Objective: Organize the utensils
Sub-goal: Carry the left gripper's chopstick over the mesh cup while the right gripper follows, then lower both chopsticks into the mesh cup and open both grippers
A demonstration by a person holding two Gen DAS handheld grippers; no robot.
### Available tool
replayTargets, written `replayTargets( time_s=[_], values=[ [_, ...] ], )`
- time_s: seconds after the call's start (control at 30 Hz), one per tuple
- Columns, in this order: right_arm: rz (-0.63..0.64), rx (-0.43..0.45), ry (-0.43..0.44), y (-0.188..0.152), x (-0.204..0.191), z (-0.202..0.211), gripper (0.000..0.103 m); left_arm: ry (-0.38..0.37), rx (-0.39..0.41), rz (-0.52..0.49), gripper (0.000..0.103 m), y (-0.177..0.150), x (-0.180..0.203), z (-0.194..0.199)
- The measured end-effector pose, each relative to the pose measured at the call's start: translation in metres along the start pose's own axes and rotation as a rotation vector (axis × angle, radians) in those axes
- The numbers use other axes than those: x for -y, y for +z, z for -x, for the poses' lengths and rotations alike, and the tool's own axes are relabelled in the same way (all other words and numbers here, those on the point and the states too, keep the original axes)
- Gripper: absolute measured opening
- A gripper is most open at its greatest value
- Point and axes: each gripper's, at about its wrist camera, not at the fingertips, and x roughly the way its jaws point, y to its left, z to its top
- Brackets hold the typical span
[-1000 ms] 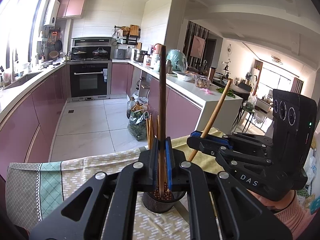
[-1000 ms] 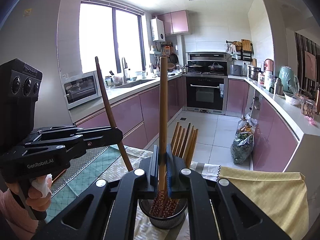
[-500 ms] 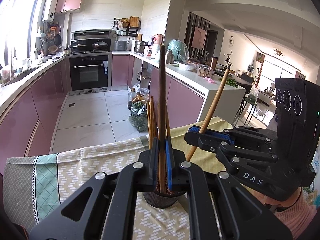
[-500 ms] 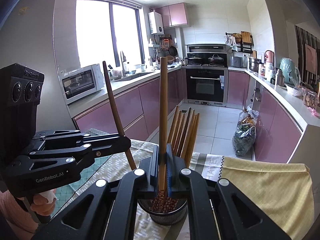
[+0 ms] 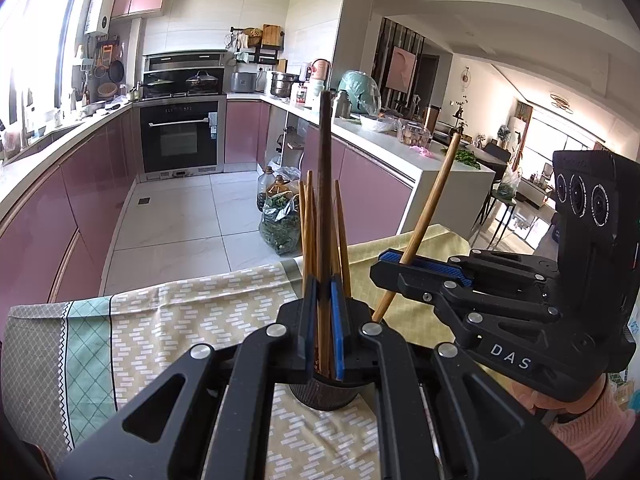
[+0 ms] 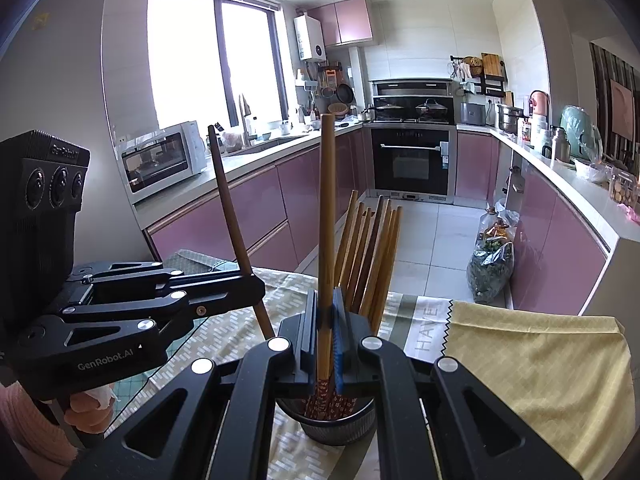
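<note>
Both fingers point(image 5: 337, 332) pinched on one chopstick each, dark chopstick point(image 5: 325, 184), light chopstick point(image 6: 326, 216); tips probably inside cup point(image 6: 340, 426); early release tips cup, scatters chopsticks.

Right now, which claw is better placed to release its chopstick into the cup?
Right, narrowly. The right claw holds its light chopstick upright, lower end among those in the cup; the left claw's dark chopstick tilts, tip hidden.
</note>
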Motion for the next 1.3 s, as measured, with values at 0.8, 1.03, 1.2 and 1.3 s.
replayTargets(
  time_s=[0.8, 1.03, 1.2, 1.3],
  values=[
    [-0.025, -0.045, 0.012, -0.008, 0.006, -0.015, 0.006, 0.014, -0.033, -0.013, 0.007, -0.003, 0.005, -0.013],
    [-0.037, -0.056, 0.017, -0.010, 0.008, -0.022, 0.006, 0.022, -0.033, -0.020, 0.007, -0.006, 0.004, -0.015],
    [-0.042, -0.061, 0.017, -0.011, 0.010, -0.025, 0.006, 0.029, -0.038, -0.019, 0.008, -0.005, 0.004, -0.020],
    [-0.045, -0.064, 0.016, -0.011, 0.011, -0.026, 0.006, 0.033, -0.042, -0.020, 0.008, -0.004, 0.004, -0.025]
  ],
)
